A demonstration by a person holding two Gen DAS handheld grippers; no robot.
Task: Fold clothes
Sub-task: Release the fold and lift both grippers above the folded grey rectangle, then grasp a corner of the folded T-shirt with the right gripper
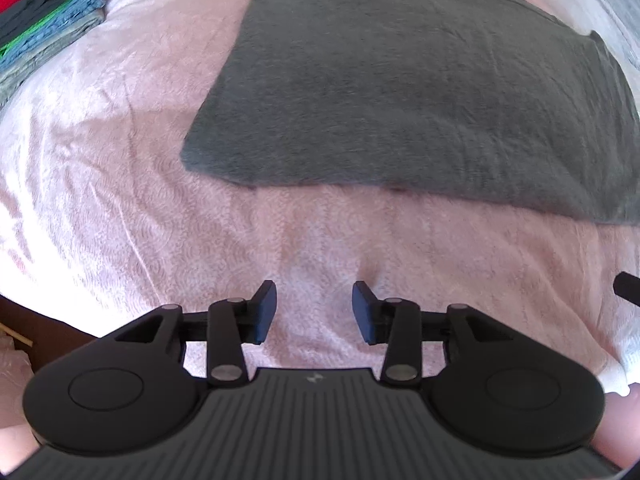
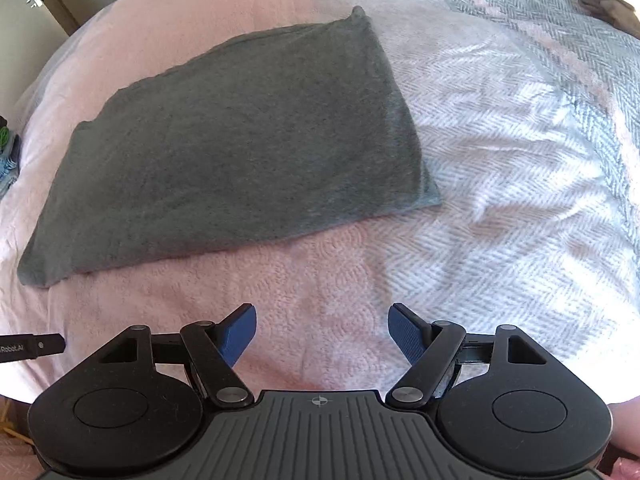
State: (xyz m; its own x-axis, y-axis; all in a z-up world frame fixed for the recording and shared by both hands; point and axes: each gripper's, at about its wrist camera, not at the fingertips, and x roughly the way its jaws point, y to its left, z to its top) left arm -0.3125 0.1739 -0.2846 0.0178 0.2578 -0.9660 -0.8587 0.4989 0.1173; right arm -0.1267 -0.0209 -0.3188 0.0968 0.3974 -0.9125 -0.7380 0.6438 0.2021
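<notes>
Grey folded garment (image 1: 408,92), pink textured blanket (image 1: 120,184), white-grey herringbone throw (image 2: 520,168).

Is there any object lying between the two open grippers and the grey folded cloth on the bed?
Nothing visible does. Only bare pink blanket lies between the left gripper and the grey folded cloth. The same holds for the right gripper. Both grippers are open and empty. The stack of folded clothes sits off to the left.

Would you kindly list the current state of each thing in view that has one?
grey garment: folded into a flat rectangle, lying on the bed, untouched.
stack of clothes: folded, piled at the bed's far left.
pink blanket: spread out, lightly creased.
left gripper: open, empty.
right gripper: open, empty.
</notes>
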